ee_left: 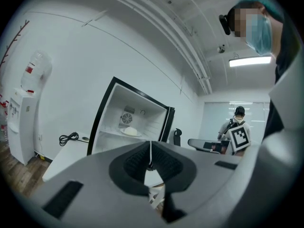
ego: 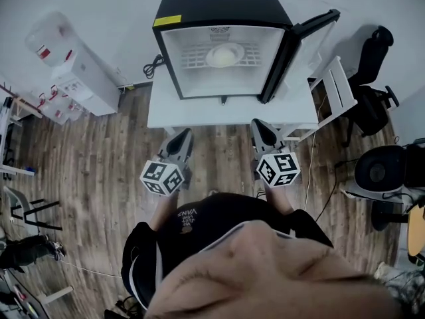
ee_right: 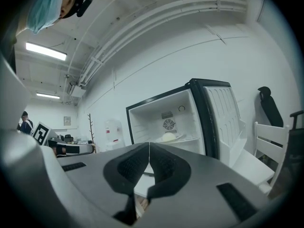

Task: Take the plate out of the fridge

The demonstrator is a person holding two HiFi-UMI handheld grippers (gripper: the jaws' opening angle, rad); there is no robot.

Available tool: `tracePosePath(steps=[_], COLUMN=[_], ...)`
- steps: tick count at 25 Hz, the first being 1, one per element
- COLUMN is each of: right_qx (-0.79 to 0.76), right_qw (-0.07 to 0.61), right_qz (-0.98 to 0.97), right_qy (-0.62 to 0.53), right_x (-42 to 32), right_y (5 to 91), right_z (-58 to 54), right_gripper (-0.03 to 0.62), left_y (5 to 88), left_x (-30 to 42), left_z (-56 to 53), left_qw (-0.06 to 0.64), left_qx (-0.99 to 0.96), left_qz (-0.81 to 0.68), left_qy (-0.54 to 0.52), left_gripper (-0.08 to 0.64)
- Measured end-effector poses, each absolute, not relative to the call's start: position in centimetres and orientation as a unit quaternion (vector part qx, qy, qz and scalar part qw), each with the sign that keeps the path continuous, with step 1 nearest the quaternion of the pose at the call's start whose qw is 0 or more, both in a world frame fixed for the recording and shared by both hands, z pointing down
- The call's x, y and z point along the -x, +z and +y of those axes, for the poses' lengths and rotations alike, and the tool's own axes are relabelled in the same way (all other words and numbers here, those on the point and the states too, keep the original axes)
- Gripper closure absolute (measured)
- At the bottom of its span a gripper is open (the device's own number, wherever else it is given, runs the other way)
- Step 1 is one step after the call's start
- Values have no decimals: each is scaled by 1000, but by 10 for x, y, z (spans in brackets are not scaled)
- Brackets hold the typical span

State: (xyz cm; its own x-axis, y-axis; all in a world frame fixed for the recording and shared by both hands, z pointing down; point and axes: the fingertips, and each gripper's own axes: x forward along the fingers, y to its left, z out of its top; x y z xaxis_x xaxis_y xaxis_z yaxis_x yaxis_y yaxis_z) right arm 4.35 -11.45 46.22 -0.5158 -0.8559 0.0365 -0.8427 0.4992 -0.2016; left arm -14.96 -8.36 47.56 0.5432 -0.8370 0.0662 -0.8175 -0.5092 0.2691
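A black mini fridge (ego: 222, 35) stands on a white table (ego: 166, 108) with its door (ego: 299, 42) swung open to the right. On its wire shelf sits a white plate (ego: 224, 55) with a pale round lump on it; the plate also shows in the left gripper view (ee_left: 130, 131) and in the right gripper view (ee_right: 169, 137). My left gripper (ego: 180, 138) and right gripper (ego: 262, 128) hover side by side in front of the table edge, pointing at the fridge and well short of it. Both have their jaws pressed together with nothing between them (ee_left: 150, 151) (ee_right: 149, 151).
A white water dispenser (ego: 73, 65) stands at the left wall, and a black cable (ego: 154, 66) lies beside the fridge. A white folding chair (ego: 335, 92) and black office chairs (ego: 372, 65) crowd the right side. Another person (ee_left: 236, 127) stands far off.
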Motion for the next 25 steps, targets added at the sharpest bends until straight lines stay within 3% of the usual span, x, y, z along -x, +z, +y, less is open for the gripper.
tracePosePath(steps=[25], right_qx=[479], right_qw=[17], right_qz=[873], right_qy=[-93], right_x=[-52], right_y=[464], right_z=[-209], right_gripper=[580], left_y=[481], left_x=[120], left_z=[-192], left_qw=[150], left_qx=[-875], left_qz=[-459], left_qy=[-38], left_gripper=[541])
